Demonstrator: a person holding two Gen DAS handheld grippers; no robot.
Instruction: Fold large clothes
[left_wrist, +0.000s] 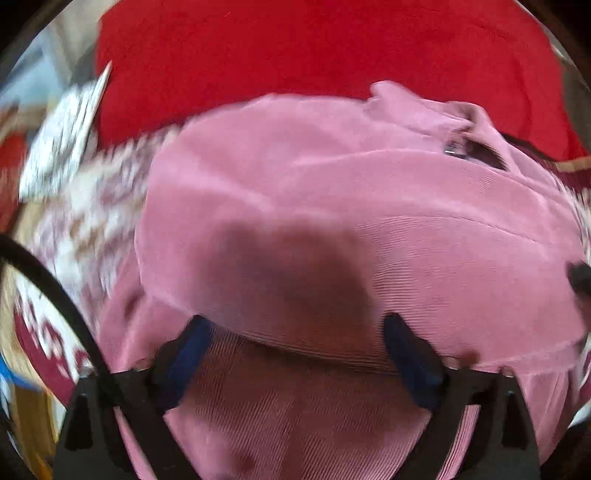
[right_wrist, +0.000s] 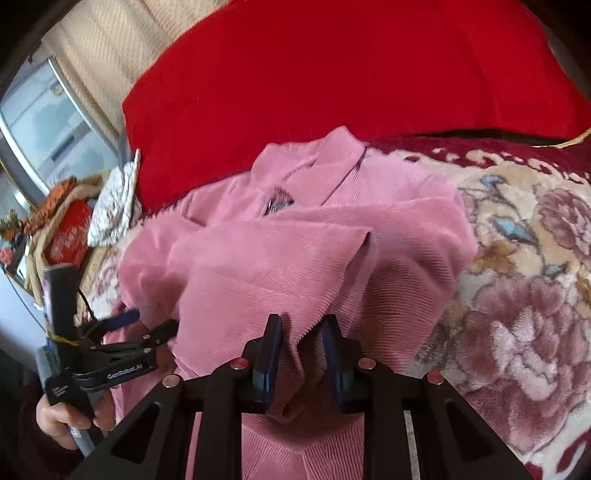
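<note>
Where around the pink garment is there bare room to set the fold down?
Free: the floral blanket right of the pink corduroy garment. Crowded: its left side, with the left gripper and the clutter; the red cushion borders behind.

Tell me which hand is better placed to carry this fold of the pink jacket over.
Right. The right gripper has jacket cloth between its narrowly set fingers; the left gripper stands wide open above the fabric, gripping nothing.

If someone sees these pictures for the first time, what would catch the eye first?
First, the pink corduroy garment, lying partly folded on the floral blanket. Behind it is a big bright red cushion. The right gripper has a fold of the garment between its fingers, while the left gripper is open over the cloth.
</note>
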